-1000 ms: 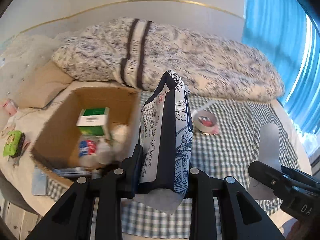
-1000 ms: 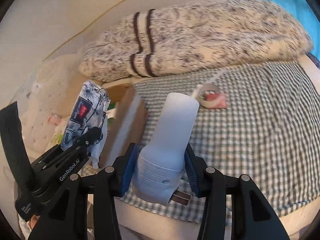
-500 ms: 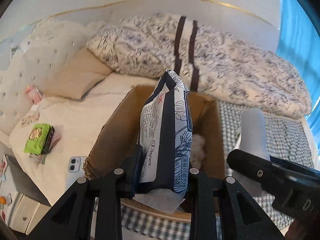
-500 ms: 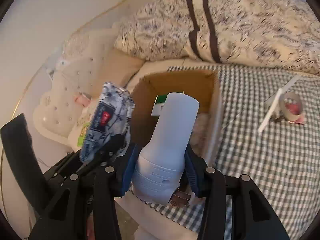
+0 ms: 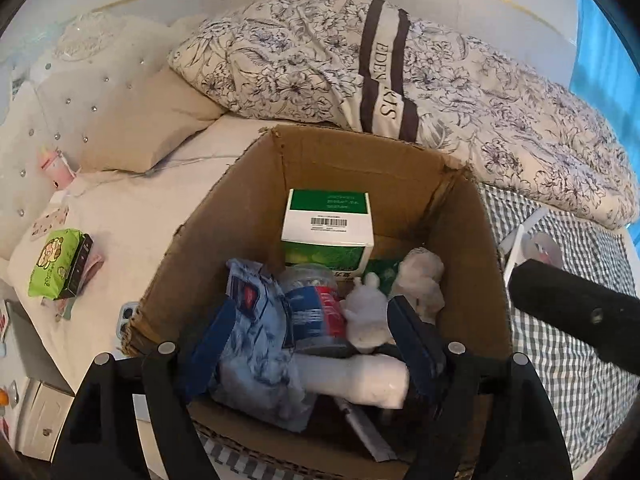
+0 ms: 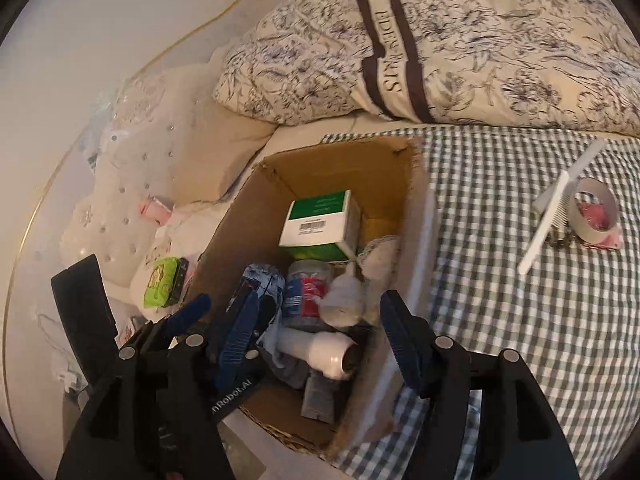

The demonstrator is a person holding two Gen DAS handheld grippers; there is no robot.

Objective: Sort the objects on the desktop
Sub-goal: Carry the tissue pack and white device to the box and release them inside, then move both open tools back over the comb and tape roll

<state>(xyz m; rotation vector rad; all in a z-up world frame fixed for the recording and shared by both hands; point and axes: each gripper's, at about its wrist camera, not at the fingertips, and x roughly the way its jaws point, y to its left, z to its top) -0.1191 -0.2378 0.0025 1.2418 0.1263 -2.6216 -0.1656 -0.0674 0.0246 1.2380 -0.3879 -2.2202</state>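
Observation:
The cardboard box (image 5: 360, 138) (image 6: 340, 148) sits on the bed right below both grippers. My left gripper (image 5: 314, 344) hangs open over it. The blue floral tissue pack (image 5: 256, 360) (image 6: 260, 284) lies loose in the box by the left finger. My right gripper (image 6: 320, 334) is open too, and the white cylinder (image 6: 320, 350) (image 5: 356, 378) lies on its side in the box beneath it. A green-and-white carton (image 5: 328, 224), a jar with a blue and red label (image 5: 316, 304) and white plush toys (image 5: 368, 312) also fill the box. The right gripper's black body (image 5: 572, 312) shows at the right edge.
A tape roll (image 6: 592, 212) and a white comb (image 6: 548, 220) lie on the checked cloth (image 6: 500, 280) right of the box. A floral duvet (image 5: 400, 72) is heaped behind. A green packet (image 5: 56, 268) and a phone (image 5: 126, 316) lie on the white sheet to the left.
Both grippers moved over the box and opened. The tissue pack left the left gripper and the white cylinder left the right gripper; both now lie in the box.

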